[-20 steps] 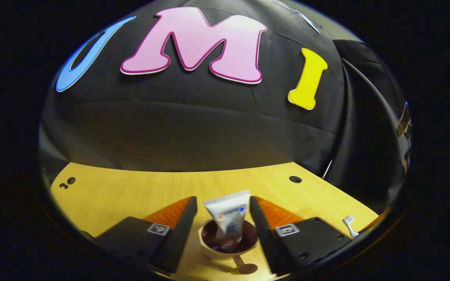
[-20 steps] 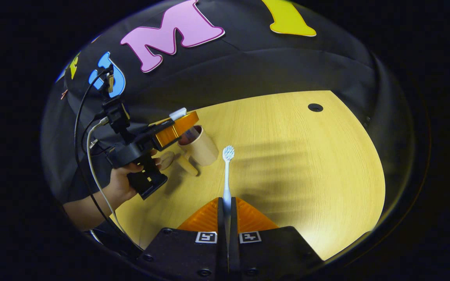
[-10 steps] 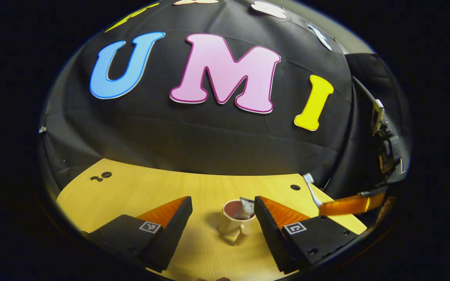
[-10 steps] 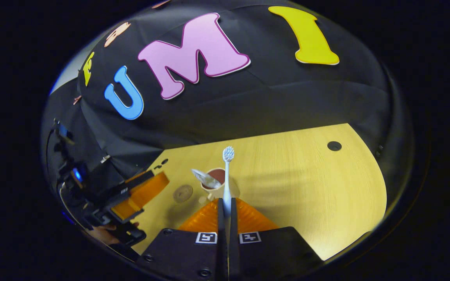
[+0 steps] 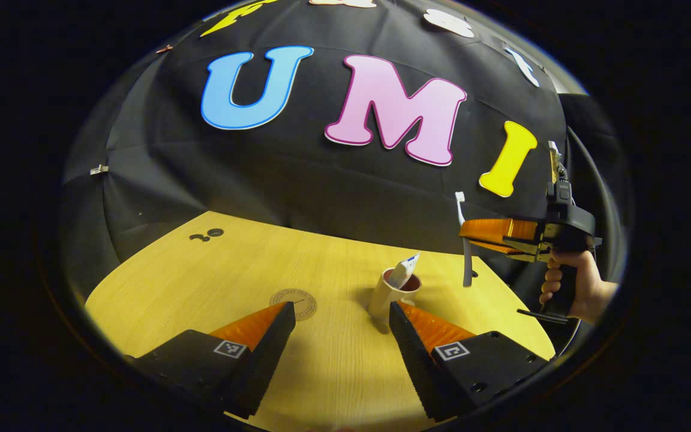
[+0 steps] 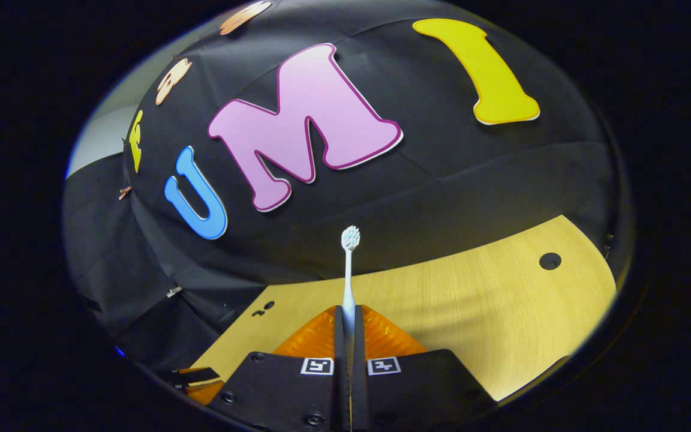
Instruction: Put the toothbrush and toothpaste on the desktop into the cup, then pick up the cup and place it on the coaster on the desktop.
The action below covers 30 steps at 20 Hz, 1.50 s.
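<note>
In the left gripper view we see our left gripper (image 5: 336, 336) with jaws spread wide over the desk (image 5: 213, 270), holding nothing. Just beyond it lies the round coaster (image 5: 293, 300). To its right, nearer the desk's right edge, stands the cup (image 5: 388, 294) holding the toothpaste (image 5: 404, 273). Farther right, above the desk's right edge, our right gripper (image 5: 471, 234) has its jaws pinching the toothbrush (image 6: 348, 270), bristles up.

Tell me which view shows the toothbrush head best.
The right gripper view: the toothbrush stands up from the shut tongs with its bristled head facing the camera against the dark cloth. The left gripper view shows it from the side, smaller, held upright beyond the cup.
</note>
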Available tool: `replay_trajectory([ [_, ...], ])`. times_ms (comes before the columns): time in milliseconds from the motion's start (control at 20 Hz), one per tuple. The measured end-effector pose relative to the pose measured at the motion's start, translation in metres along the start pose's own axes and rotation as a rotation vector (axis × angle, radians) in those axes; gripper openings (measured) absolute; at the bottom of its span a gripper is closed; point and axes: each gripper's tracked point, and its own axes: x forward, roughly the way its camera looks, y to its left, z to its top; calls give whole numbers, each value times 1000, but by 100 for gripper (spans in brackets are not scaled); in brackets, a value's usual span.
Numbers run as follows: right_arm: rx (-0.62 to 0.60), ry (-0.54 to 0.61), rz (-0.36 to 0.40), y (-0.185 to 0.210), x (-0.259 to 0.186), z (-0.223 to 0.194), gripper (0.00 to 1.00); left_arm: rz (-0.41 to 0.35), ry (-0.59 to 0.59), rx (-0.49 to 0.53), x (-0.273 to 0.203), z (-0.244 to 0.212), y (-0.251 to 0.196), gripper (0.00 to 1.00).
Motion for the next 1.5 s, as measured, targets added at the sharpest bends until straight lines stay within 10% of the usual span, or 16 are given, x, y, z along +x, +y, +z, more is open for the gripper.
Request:
replay_trajectory([
  [1250, -181, -50, 37, -26, 73, -86, 10, 45, 99, -77, 23, -58, 15, 98],
  [1450, -193, -60, 38, -28, 58, -80, 23, 39, 98, -90, 23, -58, 10, 98],
  [1500, -189, -73, 29, -29, 50, -72, 53, 35, 101, -89, 24, -58, 9, 98],
])
